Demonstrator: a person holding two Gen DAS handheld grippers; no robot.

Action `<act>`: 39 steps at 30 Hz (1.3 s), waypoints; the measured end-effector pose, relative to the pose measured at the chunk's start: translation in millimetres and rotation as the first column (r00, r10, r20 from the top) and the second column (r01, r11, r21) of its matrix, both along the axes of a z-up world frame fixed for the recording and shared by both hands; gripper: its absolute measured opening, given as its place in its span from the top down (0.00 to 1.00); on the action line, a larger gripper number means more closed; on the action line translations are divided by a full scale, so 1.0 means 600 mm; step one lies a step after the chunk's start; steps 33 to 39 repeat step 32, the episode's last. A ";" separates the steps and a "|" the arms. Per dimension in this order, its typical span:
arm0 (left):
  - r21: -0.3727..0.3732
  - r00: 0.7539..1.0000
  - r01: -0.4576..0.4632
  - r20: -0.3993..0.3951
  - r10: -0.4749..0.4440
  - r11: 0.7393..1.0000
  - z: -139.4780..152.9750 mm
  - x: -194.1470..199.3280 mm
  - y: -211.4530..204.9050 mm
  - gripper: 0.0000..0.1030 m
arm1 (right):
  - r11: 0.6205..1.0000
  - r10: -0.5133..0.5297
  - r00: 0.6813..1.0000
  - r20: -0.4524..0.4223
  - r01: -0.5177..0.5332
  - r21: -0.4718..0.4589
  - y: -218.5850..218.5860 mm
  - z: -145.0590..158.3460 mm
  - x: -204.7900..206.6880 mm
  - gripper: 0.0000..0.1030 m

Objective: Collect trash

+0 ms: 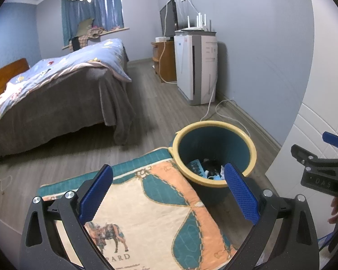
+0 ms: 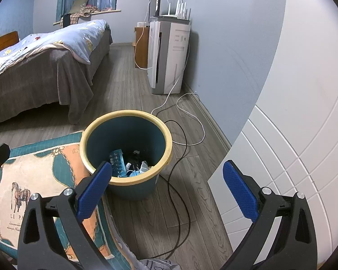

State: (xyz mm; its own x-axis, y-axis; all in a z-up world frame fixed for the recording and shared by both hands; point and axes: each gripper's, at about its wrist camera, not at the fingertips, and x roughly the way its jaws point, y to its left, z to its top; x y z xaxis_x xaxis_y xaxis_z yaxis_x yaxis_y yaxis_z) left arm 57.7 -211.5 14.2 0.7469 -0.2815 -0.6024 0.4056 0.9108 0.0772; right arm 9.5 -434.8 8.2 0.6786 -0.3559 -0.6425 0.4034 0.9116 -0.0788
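A teal trash bin with a yellow rim stands on the wood floor beside a patterned cushion. Inside it lie trash pieces: a blue plastic tray, a blue face mask, dark scraps. My left gripper hovers open over the cushion, with nothing between its blue pads. My right gripper is open and empty just in front of the bin, and its body shows at the right edge of the left wrist view.
A bed with a blue quilt fills the left. A white air purifier stands by the wall, its white cable and a black cable trailing across the floor near the bin. A white door is at right.
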 end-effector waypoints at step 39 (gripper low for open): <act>-0.031 1.000 0.008 0.000 -0.008 0.999 0.024 -0.006 0.017 0.05 | 1.000 -0.010 0.999 -0.031 0.010 0.002 -0.004 -0.015 0.005 0.06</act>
